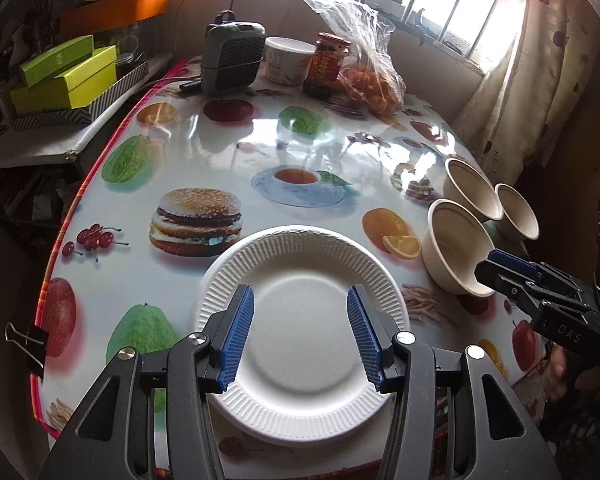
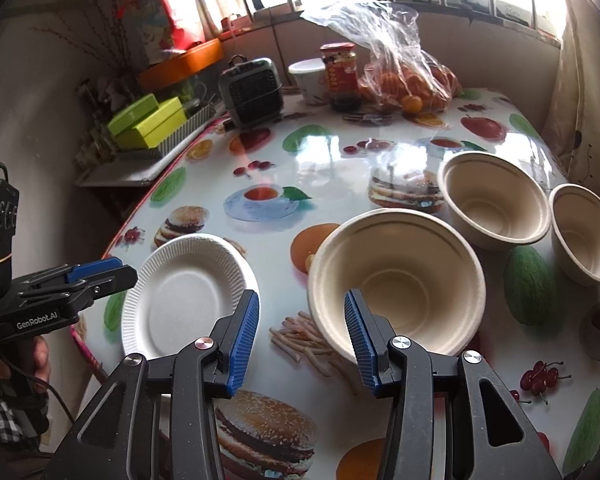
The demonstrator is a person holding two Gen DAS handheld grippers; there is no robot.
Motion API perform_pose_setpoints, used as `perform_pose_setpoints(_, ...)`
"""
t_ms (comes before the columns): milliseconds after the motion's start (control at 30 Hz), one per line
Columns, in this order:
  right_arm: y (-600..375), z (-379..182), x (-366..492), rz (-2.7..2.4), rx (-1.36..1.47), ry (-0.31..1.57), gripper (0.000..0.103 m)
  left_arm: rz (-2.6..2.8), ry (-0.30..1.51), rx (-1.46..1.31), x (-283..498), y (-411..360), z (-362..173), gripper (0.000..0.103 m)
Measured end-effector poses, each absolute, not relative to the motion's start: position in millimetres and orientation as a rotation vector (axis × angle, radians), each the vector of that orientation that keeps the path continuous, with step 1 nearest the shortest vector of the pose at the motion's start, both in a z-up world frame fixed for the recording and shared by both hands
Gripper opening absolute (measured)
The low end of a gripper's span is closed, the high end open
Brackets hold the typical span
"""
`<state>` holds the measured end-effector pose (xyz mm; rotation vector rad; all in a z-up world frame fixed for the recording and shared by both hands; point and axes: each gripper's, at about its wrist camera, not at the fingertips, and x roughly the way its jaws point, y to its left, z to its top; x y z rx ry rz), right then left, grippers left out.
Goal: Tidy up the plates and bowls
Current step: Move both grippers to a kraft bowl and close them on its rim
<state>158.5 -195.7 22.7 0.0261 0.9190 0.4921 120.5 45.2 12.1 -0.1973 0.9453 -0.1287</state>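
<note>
A white ribbed paper plate (image 1: 302, 360) lies at the near edge of the fruit-print table (image 1: 220, 148). My left gripper (image 1: 300, 292) hovers over it, open, with nothing between its blue pads. Three beige paper bowls stand to the right: a large one (image 2: 396, 276), a second (image 2: 494, 204) behind it and a third (image 2: 586, 232) at the far right. My right gripper (image 2: 301, 296) is open over the large bowl's near left rim, pads not pressing it. In the right wrist view the plate (image 2: 188, 292) and the left gripper (image 2: 116, 272) sit at the left.
At the table's far end stand a small grey fan heater (image 1: 232, 58), a white tub (image 1: 286, 58), a red-lidded jar (image 1: 326, 64) and a plastic bag of oranges (image 1: 368, 76). Green boxes (image 1: 66, 76) sit on a side shelf. A binder clip (image 1: 28, 342) grips the left edge.
</note>
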Motion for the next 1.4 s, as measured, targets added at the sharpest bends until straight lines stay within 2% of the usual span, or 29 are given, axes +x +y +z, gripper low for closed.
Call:
perform_pose_setpoints(633, -281, 16, 178, 0.278, 0.090, 0.826, 0.044, -0.270, 0.997, -0.186, 178, -40, 7, 0.050)
perform_pose_setpoints(1100, -291, -5, 186, 0.286, 0.077, 0.823, 0.044, -0.291, 1.030, -0.156, 202, -75, -12, 0.050)
perform_pose_setpoints(1233, -293, -12, 188, 0.298, 0.110, 0.837, 0.044, -0.294, 1.056, -0.163, 208, -78, -21, 0.045)
perform_pose_setpoints(1333, -295, -15, 190, 0.299, 0.131, 0.844, 0.043, -0.305, 1.065, -0.177, 211, -80, -24, 0.042)
perform_pose_setpoints(1400, -296, -16, 191, 0.301, 0.142, 0.846, 0.032, -0.309, 1.068, -0.181, 212, -81, -25, 0.041)
